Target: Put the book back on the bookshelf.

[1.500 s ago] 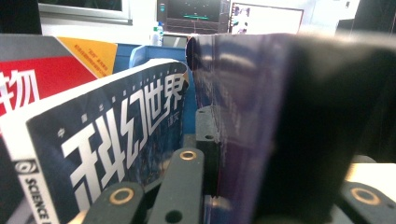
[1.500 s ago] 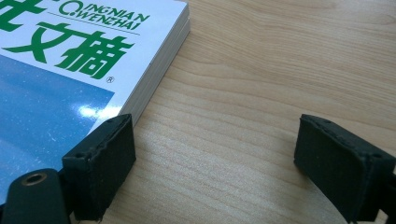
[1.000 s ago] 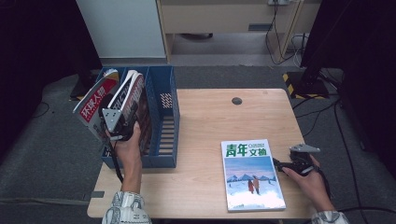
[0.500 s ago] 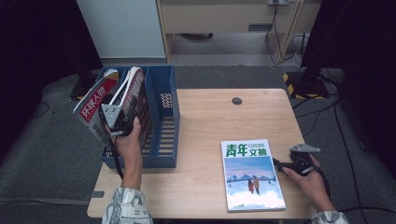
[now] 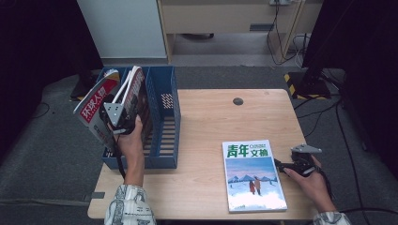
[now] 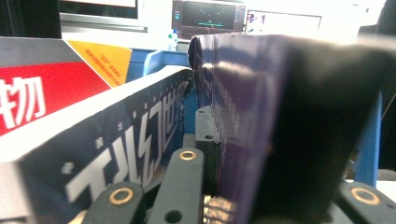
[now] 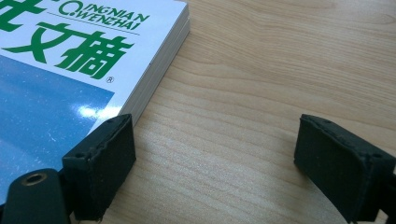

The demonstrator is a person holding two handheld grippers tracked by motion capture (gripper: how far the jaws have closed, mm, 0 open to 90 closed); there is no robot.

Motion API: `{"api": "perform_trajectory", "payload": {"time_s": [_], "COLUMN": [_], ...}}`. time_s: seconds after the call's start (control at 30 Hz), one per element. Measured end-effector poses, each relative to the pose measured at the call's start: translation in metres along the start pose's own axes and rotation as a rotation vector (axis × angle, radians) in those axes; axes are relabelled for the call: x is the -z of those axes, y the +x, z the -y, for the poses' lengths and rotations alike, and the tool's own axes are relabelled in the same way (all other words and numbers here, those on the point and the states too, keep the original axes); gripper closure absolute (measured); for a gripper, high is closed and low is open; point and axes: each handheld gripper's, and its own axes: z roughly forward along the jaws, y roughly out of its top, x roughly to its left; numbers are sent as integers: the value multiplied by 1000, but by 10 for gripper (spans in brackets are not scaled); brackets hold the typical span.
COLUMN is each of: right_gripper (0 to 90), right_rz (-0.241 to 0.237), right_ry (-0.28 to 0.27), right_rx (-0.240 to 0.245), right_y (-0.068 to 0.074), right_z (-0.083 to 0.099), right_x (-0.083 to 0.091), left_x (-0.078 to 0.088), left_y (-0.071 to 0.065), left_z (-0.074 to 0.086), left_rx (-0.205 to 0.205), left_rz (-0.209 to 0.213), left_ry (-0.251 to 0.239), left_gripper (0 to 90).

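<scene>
Wooden table [image 5: 206, 122] carries a blue file rack [image 5: 164, 117]; over its left compartment the left gripper [image 5: 117, 119] pinches a dark magazine [image 6: 243, 116]. Right gripper [image 7: 212, 163], jaws spread, rests beside a green-titled magazine [image 5: 253, 176].

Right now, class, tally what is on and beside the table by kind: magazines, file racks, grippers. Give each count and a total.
Magazines: 3 (red-covered magazine, dark magazine, green-titled magazine)
File racks: 1 (blue file rack)
Grippers: 2 (left gripper, right gripper)
Total: 6
</scene>
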Motion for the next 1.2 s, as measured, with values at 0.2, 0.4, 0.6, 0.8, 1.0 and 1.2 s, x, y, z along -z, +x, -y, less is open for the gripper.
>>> {"api": "perform_trajectory", "payload": {"time_s": [0.2,0.4,0.6,0.8,1.0,1.2], "right_gripper": [127,127,127,128,128,127], "right_rz": [0,0,0,1,2,2], "right_ry": [0,0,0,-1,-1,-1], "right_rx": [0,0,1,3,2,3], "right_y": [0,0,0,0,0,0], "right_z": [0,0,0,0,0,0], "right_x": [0,0,0,0,0,0], "left_x": [-2,-8,-9,-9,-5,9], "left_y": [2,1,0,3,3,2], "left_z": [3,16,20,19,21,17], "left_rx": [13,40,42,62,55,32], "left_rz": [2,23,25,21,10,-3], "left_ry": [2,32,31,27,23,15], "left_gripper": [838,837,834,794,719,680]}}
